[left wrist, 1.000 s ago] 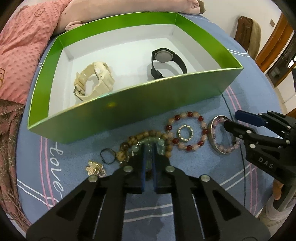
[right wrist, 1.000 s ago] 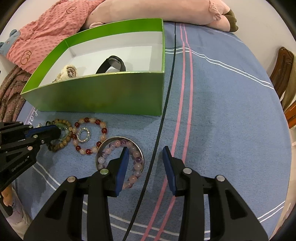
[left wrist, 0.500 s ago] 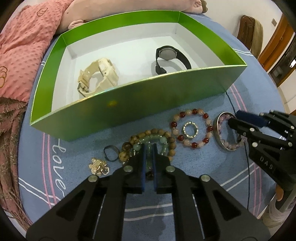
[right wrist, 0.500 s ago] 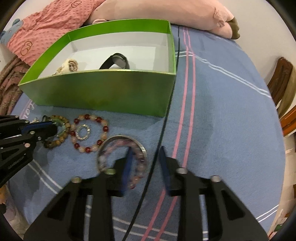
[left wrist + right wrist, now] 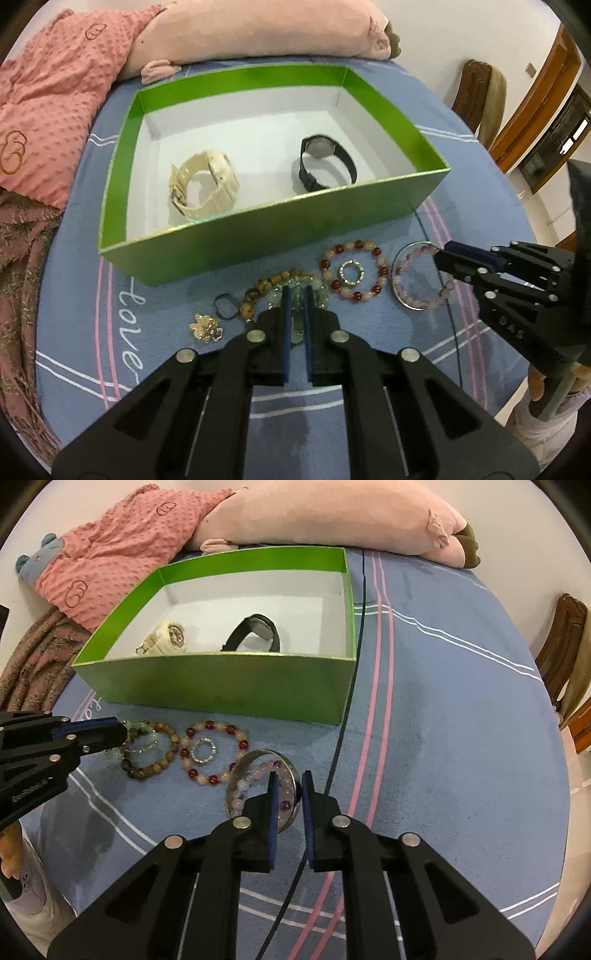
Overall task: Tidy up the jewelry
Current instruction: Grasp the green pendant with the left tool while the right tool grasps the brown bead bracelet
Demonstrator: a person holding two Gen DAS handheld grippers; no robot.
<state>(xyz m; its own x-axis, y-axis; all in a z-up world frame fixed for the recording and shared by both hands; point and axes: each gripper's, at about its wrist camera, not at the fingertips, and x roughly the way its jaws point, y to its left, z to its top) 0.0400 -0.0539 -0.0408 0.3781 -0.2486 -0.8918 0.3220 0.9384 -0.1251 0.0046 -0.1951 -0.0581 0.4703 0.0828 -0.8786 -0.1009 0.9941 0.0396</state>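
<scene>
bracelets before green box (watches inside); cable alongside

The box looks like card with a glossy, faintly metallic green skin outside and matt white paper within. It stands on a blue cloth, soft and short-napped (a woven look, with pink and white stripes). The bangle is polished metal and catches the light; the beads of the pink bracelet and the red-and-pale bracelet look glassy and smooth, those of the brown bracelet duller, like wood. The cream watch seems matt plastic. Both tongs are matt black plastic with blue pads.
</scene>
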